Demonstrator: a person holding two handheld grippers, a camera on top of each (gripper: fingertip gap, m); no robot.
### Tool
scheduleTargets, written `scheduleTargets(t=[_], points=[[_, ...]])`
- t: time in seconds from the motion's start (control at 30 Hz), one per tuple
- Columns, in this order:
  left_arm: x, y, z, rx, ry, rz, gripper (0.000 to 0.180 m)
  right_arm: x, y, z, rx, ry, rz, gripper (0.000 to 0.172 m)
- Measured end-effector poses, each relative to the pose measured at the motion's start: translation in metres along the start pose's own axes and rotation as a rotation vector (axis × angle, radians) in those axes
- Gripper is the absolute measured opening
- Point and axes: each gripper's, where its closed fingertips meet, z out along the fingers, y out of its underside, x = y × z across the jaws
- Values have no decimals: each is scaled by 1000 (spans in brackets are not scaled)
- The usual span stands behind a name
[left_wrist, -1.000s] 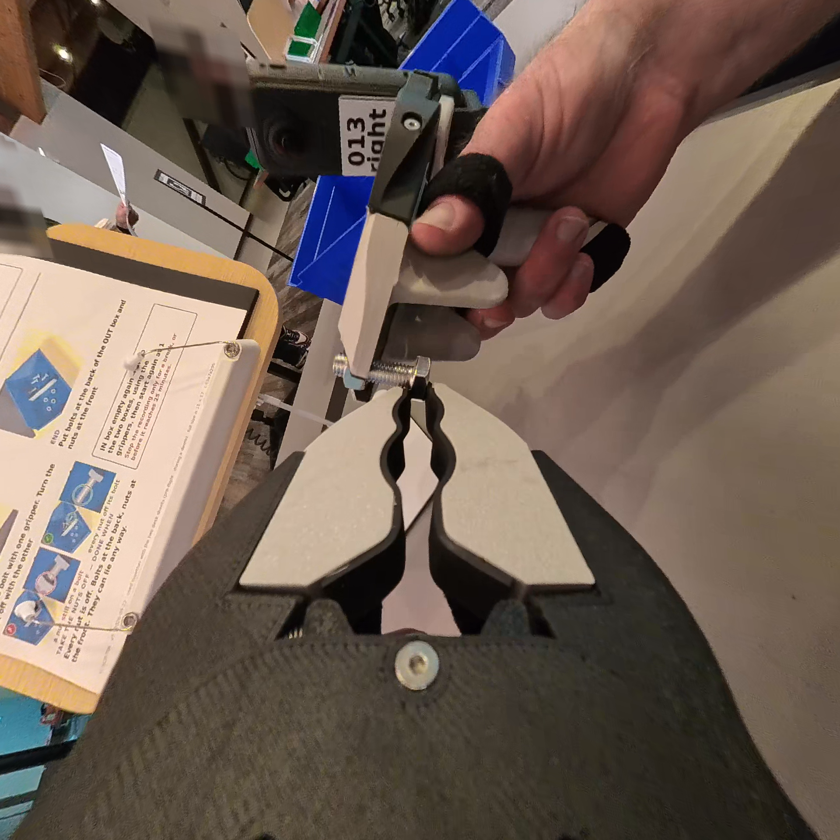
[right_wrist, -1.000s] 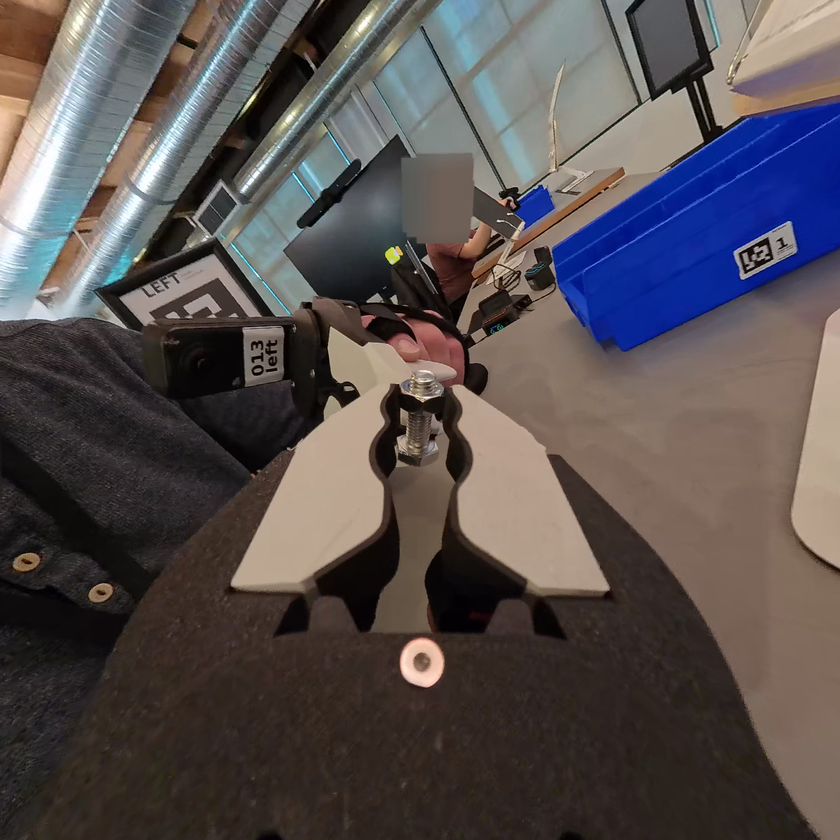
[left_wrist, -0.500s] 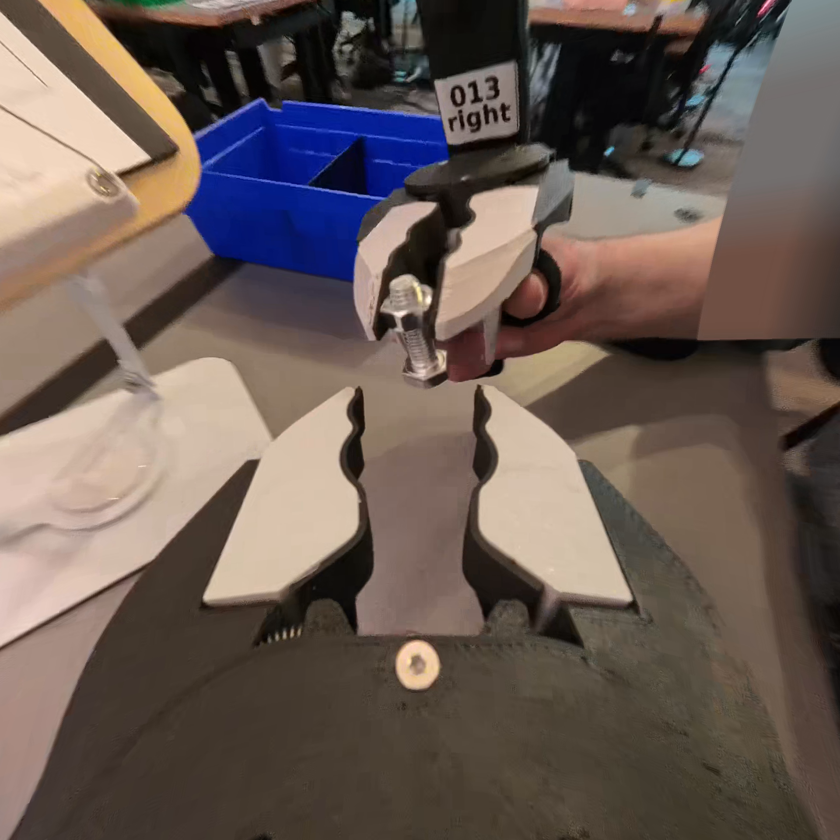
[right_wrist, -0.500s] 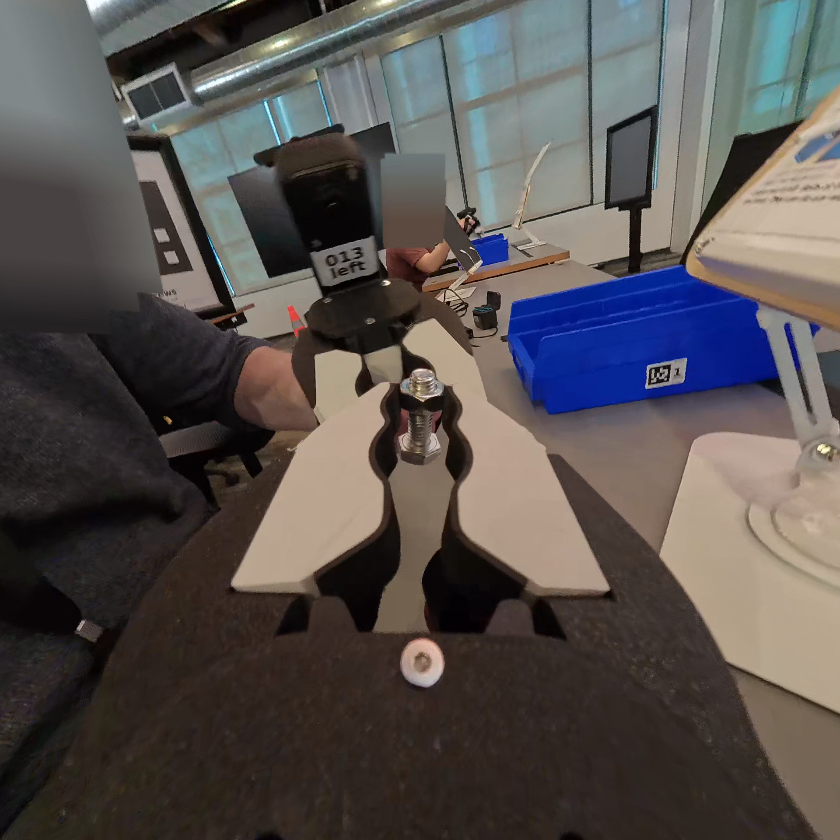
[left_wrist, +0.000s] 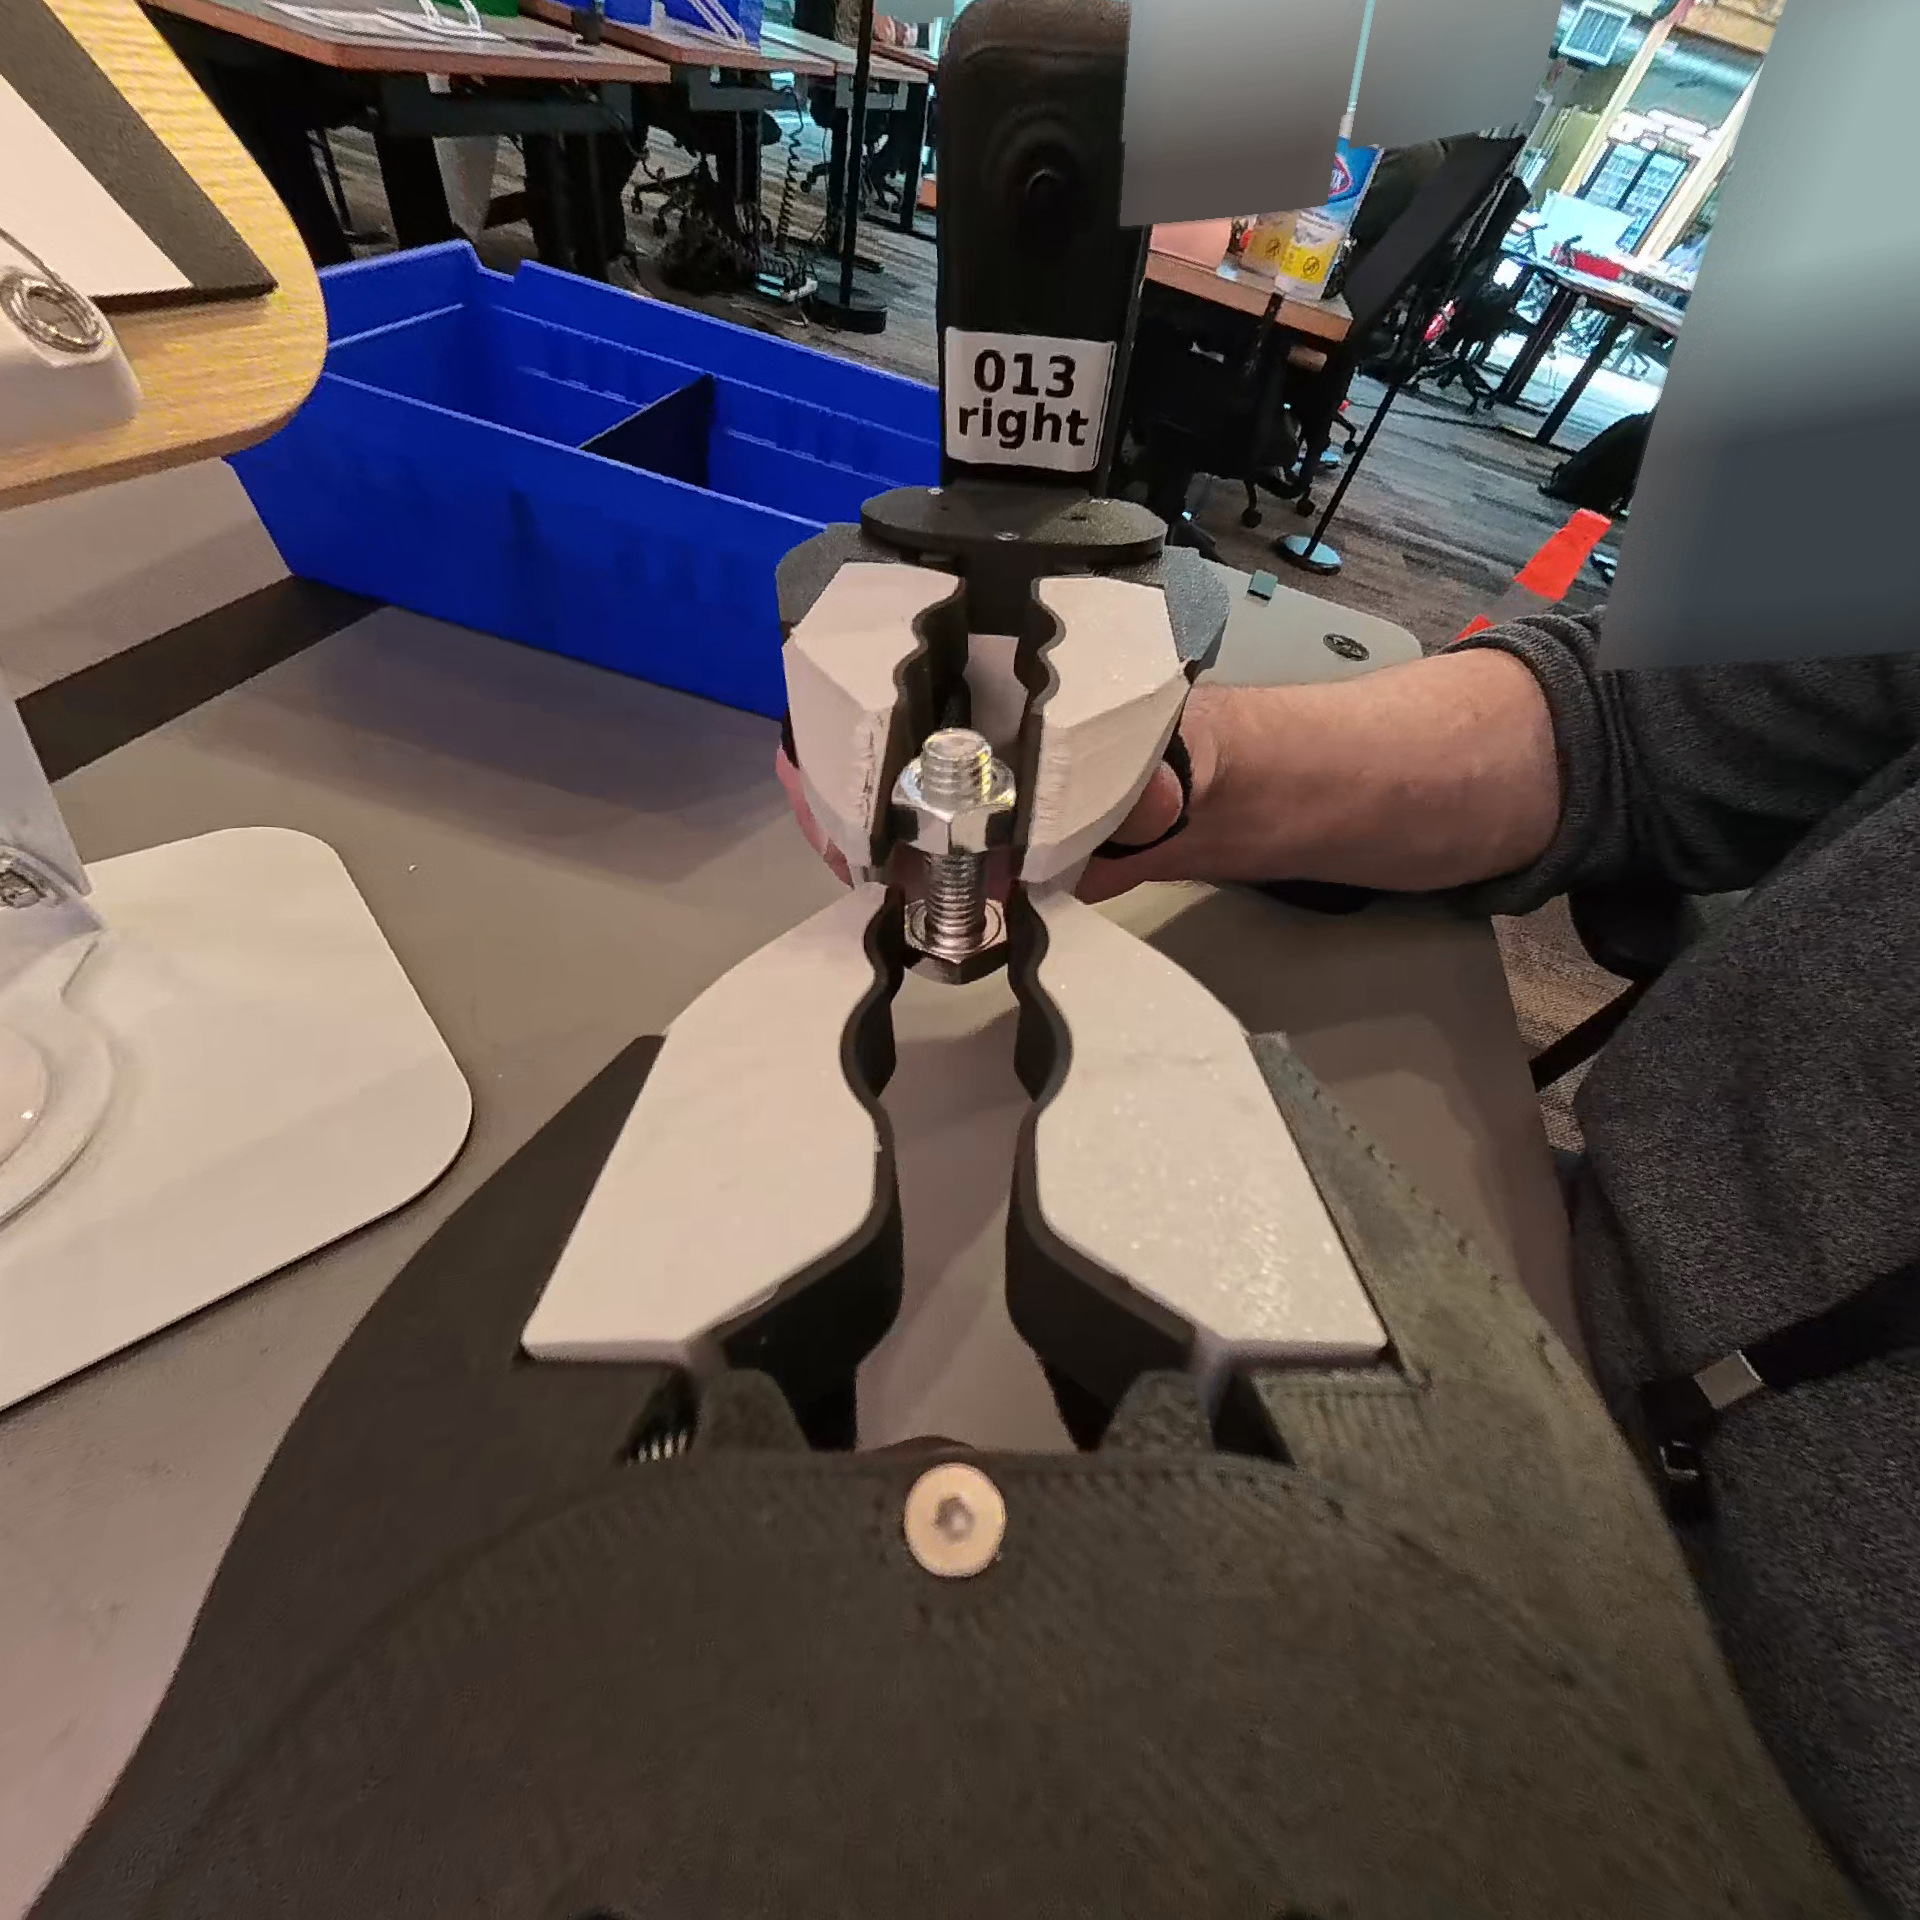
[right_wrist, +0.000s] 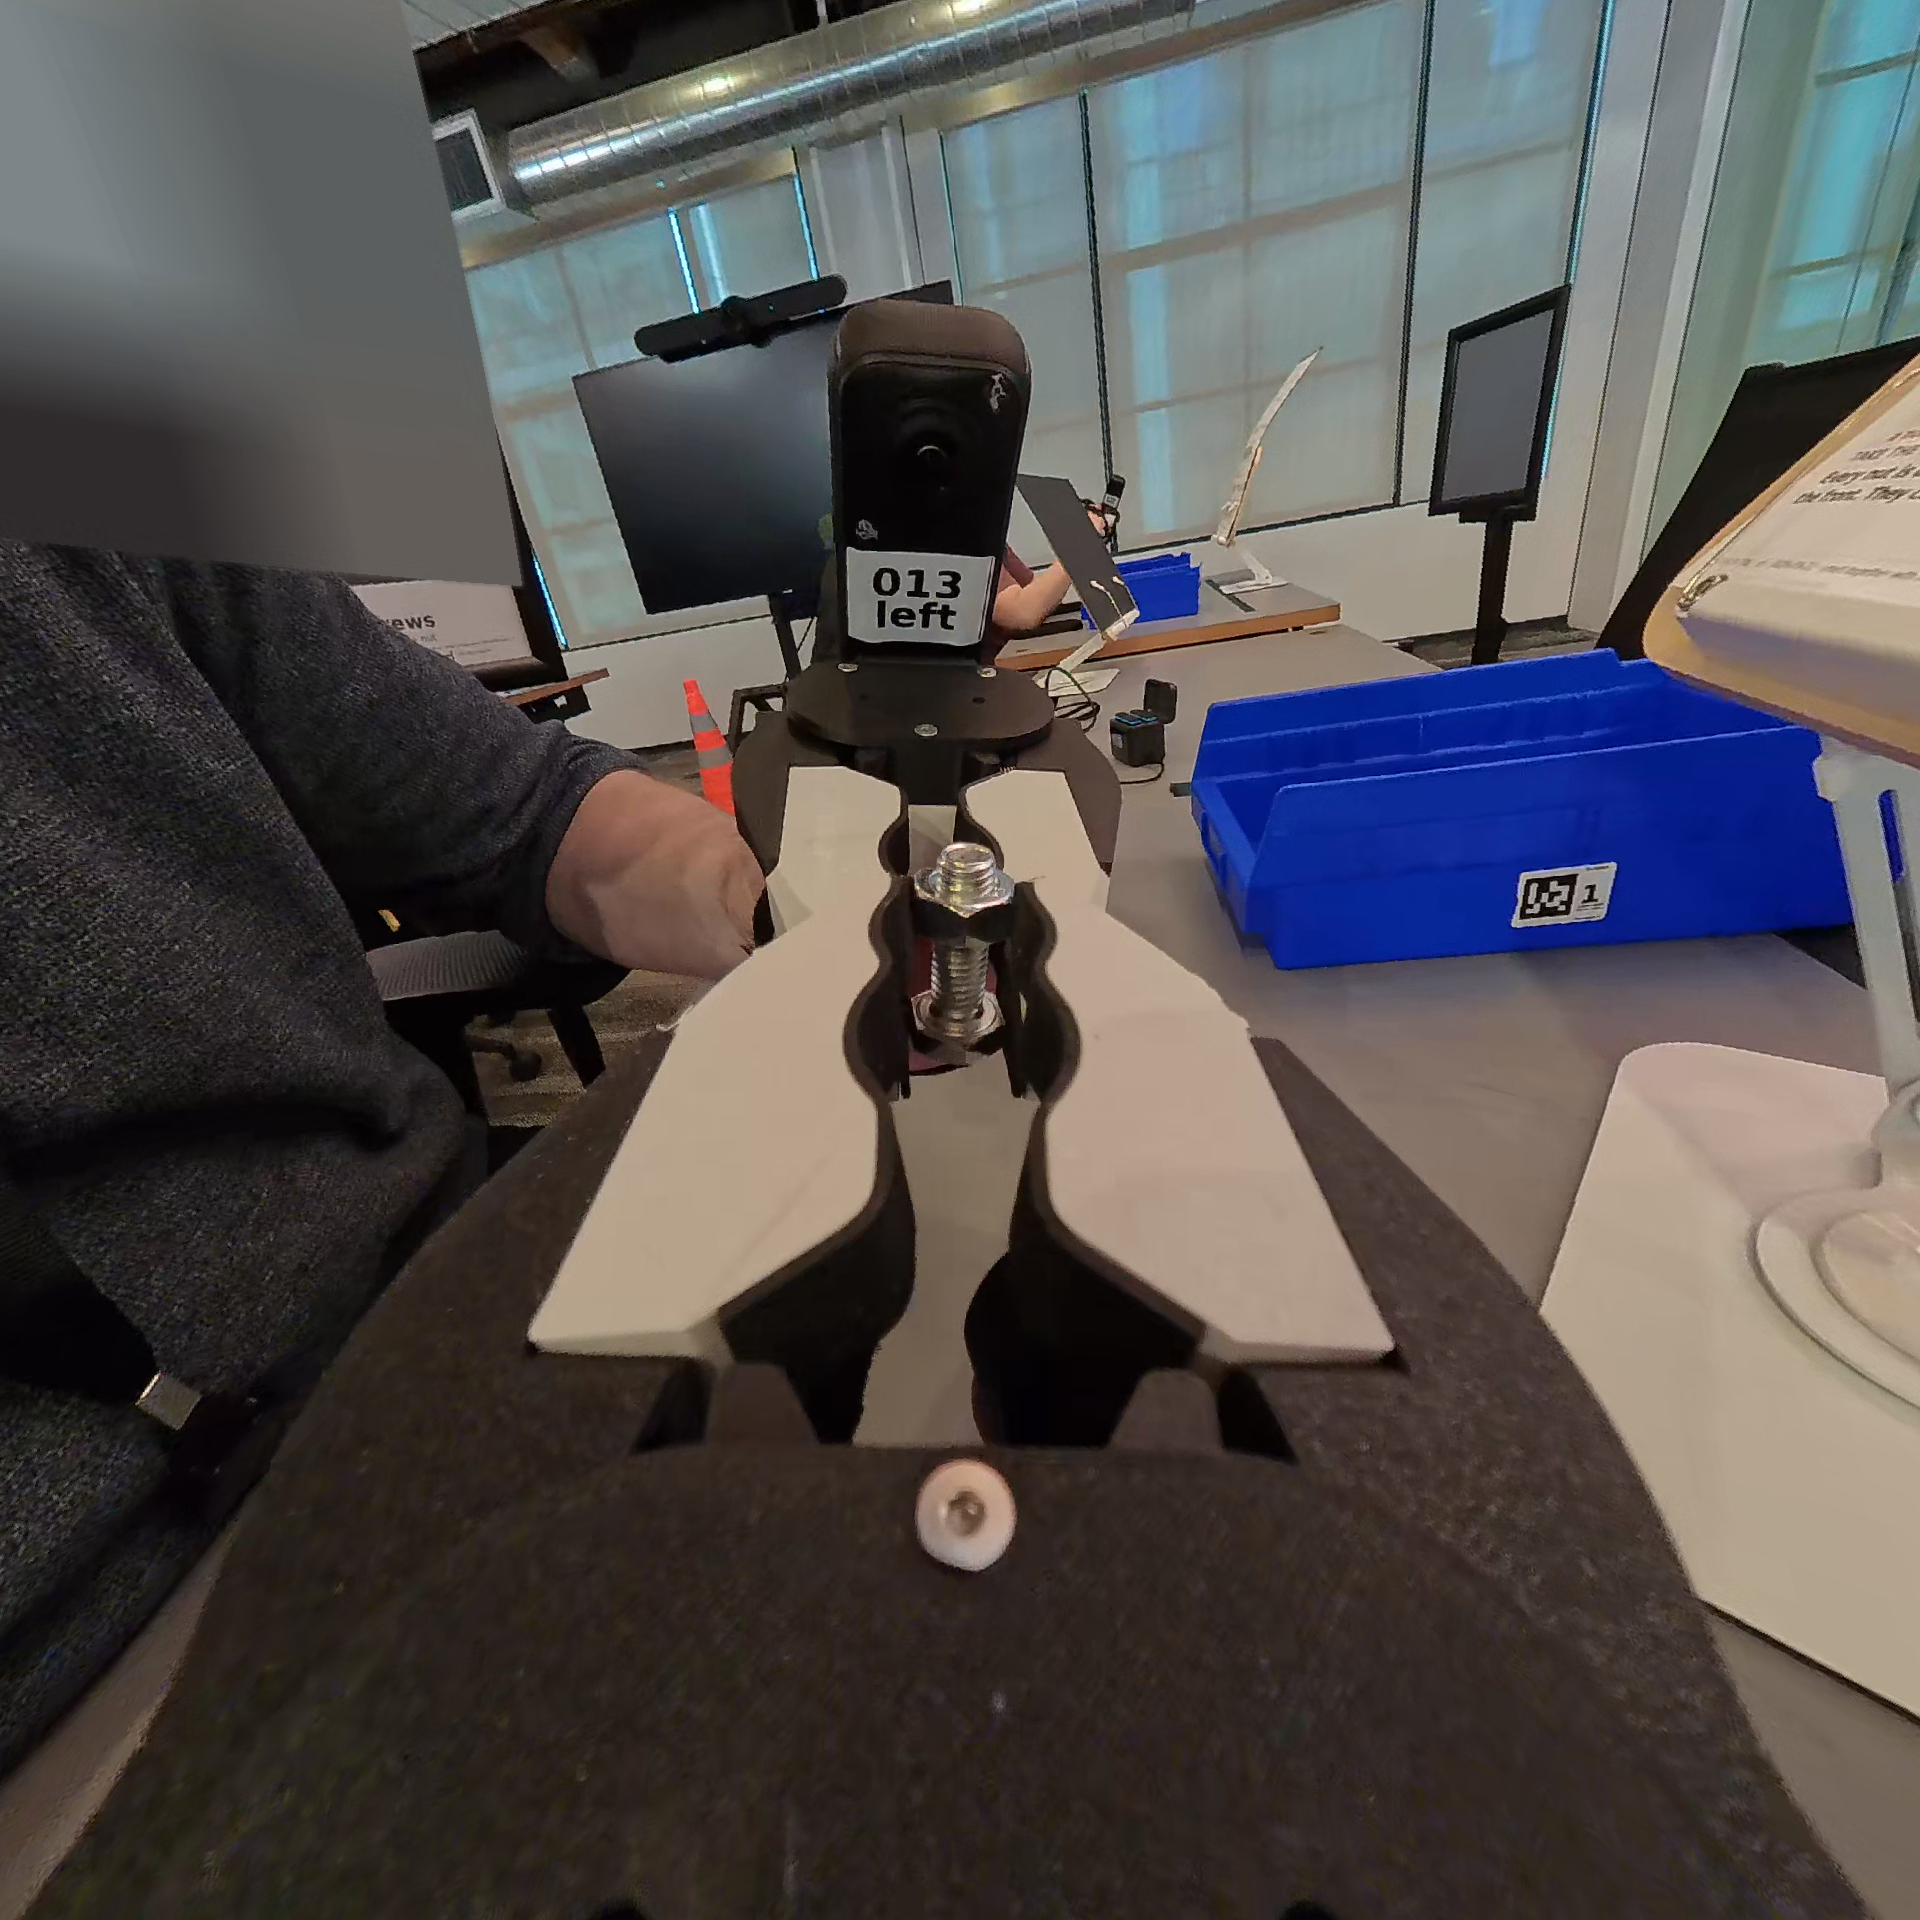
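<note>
**Item:** steel bolt (left_wrist: 951, 883), bright zinc finish, with a hex nut (left_wrist: 954, 816) threaded on near the thread end. It is held upright in the air above the grey table (left_wrist: 623, 748), between the two grippers, which face each other.

**Holds:**
- The right gripper (right_wrist: 961, 914) is clamped on the nut, a pad pressed against a flat on each side.
- The left gripper (left_wrist: 951, 935) has closed its fingertips about the bolt head (left_wrist: 948, 940), just below the nut, and appears to press on it.
- A short run of bare thread shows between the two holds.

**Handling (judged):**
- Small, dense and rigid, so it cannot be crushed.
- The plating is smooth, so round parts are likely to slip or spin in the pads.
- The best purchase is on opposite hex flats, seated in a finger notch.
- The thread is a poor hold.
- Bolt and nut can turn against each other, so each needs its own grip.

**Around the bolt:**
- Beyond it, a divided blue bin (left_wrist: 499, 520).
- Beside it on the table, a white base plate (left_wrist: 208, 1039) with a clear stand.
- Above that, a wooden board (left_wrist: 208, 343) carrying a printed sheet.
- The right wrist view shows a blue bin with a code tag (right_wrist: 1507, 831); I cannot tell whether it is the same bin.
- Close behind the nut, the person's hand (left_wrist: 1351, 779).

**Obstructions:** the opposed fingertips nearly meet, leaving little room to regrip. The stand and board crowd one side.
</note>
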Motion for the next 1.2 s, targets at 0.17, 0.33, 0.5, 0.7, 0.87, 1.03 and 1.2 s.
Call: scheduleTargets(t=[0.17, 0.33, 0.5, 0.7, 0.87, 1.03, 1.2], points=[[-4, 2, 0, -3, -33, 38, 18, 3, 1, 0, -10, 22, -16, 17], [-6, 6, 1, -18, -46, 59, 18, 5, 0, -1, -15, 55, -50, 31], [-4, 7, 4, -28, -64, 115, 18, 7, 2, 3, -34, 83, -62, 36], [-3, 5, 3, -10, -76, 138, 18, 7, 3, 2, -41, 84, -63, 37], [-8, 0, -5, 28, -86, 122, 18, 18, -2, -14, -19, 120, -48, 39], [-11, 6, -5, 18, -85, 119, 18, 24, -5, -24, -4, 142, -44, 33], [-9, 10, 0, 1, -84, 133, 18, 9, 1, -4, -41, 89, -69, 37]])
